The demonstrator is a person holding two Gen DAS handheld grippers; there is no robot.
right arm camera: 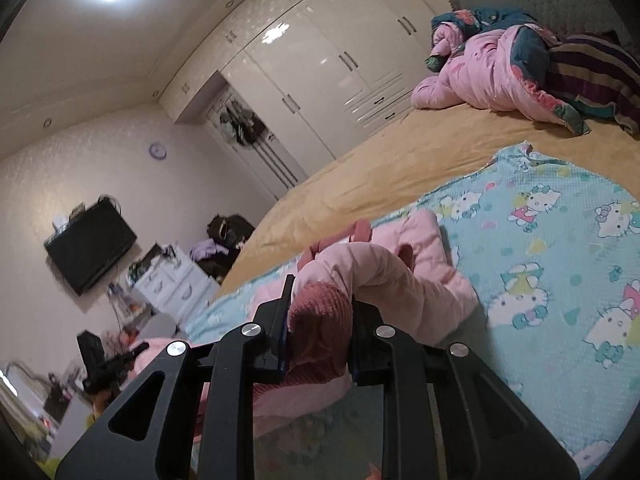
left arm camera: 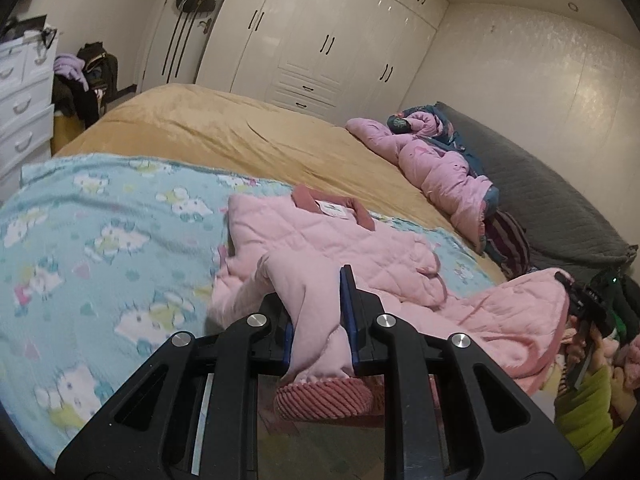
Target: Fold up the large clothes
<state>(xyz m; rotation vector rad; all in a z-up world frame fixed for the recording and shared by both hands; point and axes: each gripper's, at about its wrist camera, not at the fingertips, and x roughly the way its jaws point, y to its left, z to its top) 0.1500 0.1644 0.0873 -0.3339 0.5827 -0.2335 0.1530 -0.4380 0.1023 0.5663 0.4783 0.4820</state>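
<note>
The jacket point(left arm camera: 328, 248) lies on the printed blanket point(left arm camera: 100, 240), which covers the near part of the bed point(left arm camera: 224, 128). A bundled quilt point(left arm camera: 436, 164) sits along the bed's far right edge against the headboard point(left arm camera: 540, 196). The wardrobe point(left arm camera: 320, 36) stands beyond the bed's far edge, the drawer chest point(left arm camera: 24, 108) off its left corner.

The left wrist camera sits low at the bed edge, facing across the blue cartoon blanket point(left arm camera: 100, 216) toward the white wardrobe point(left arm camera: 320, 40). The right wrist camera, rolled steeply sideways, faces the same wardrobe point(right arm camera: 320, 60) from close above the blanket point(right arm camera: 560, 260). Both views share the pink quilted jacket point(left arm camera: 320, 240) point(right arm camera: 400, 264) at close range.
</note>
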